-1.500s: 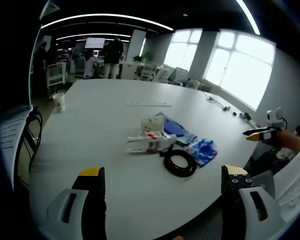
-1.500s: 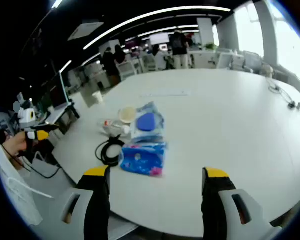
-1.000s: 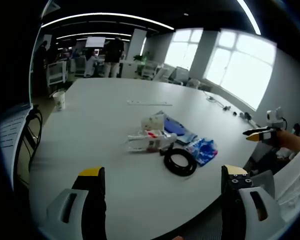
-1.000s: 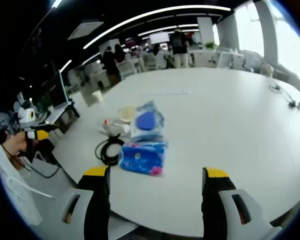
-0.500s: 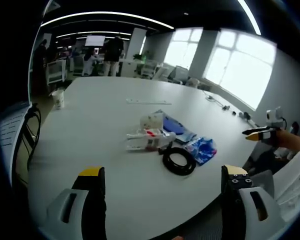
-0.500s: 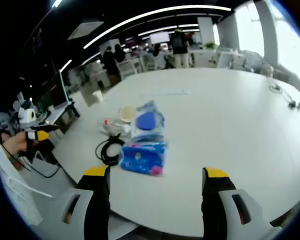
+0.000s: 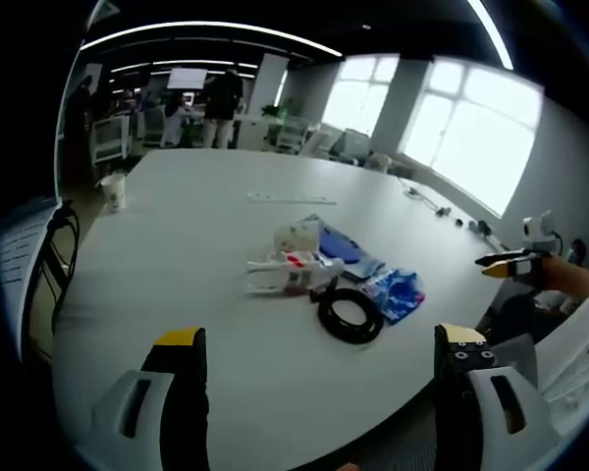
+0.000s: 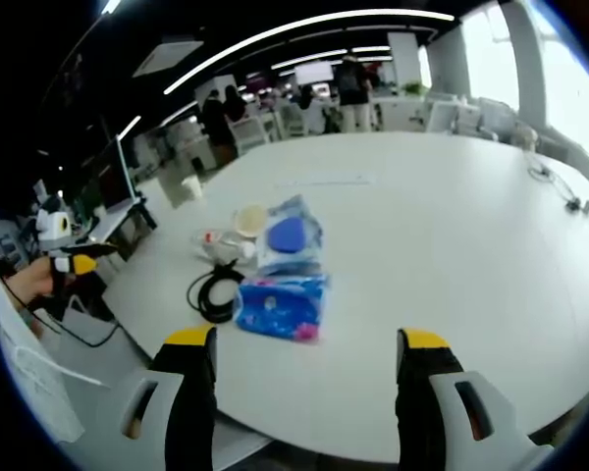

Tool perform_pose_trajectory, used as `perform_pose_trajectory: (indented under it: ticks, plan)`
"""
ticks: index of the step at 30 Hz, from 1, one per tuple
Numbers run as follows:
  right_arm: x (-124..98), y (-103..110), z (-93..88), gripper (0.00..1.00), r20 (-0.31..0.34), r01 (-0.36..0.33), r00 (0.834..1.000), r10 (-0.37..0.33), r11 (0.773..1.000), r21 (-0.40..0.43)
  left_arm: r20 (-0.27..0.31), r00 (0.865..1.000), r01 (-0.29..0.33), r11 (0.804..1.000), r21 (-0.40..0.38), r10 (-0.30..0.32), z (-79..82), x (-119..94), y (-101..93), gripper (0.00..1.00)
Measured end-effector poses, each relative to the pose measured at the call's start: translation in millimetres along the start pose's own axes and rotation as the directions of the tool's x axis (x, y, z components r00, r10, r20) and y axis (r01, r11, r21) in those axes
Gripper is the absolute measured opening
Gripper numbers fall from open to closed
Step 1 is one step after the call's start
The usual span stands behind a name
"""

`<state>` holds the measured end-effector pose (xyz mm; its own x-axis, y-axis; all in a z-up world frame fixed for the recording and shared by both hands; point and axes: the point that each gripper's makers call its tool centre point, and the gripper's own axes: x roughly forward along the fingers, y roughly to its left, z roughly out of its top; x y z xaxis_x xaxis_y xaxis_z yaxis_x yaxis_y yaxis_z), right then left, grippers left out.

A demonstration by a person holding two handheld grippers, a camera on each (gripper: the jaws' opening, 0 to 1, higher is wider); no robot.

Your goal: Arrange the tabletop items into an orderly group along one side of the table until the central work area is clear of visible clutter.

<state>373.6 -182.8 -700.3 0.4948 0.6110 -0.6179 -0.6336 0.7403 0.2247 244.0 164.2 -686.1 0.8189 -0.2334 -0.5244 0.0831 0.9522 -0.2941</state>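
A small heap of items lies on the white table: a coiled black cable, a blue patterned pouch, a clear packet with a blue item, a white-and-red pack and a white tub. In the right gripper view the cable, the pouch and the blue packet lie just ahead. My left gripper is open, short of the heap. My right gripper is open above the table edge. The right gripper shows at the far right, the left gripper at the far left.
A paper cup stands near the table's left edge, and a thin strip lies beyond the heap. Cables and small plugs sit at the far right. Chairs ring the table; people stand among desks behind.
Both views have shifted only slightly with my hands. The heap has not moved and both grippers stay open.
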Motion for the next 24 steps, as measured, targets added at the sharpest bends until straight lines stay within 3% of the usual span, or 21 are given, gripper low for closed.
perform_pose_trajectory:
  ticks: [24]
  plan:
    - [5, -2, -4.9, 0.71, -0.020, 0.000, 1.000, 0.000, 1.000, 0.010, -0.029, 1.000, 0.010, 1.000, 0.007, -0.010, -0.1, 13, 8.4, 0.93]
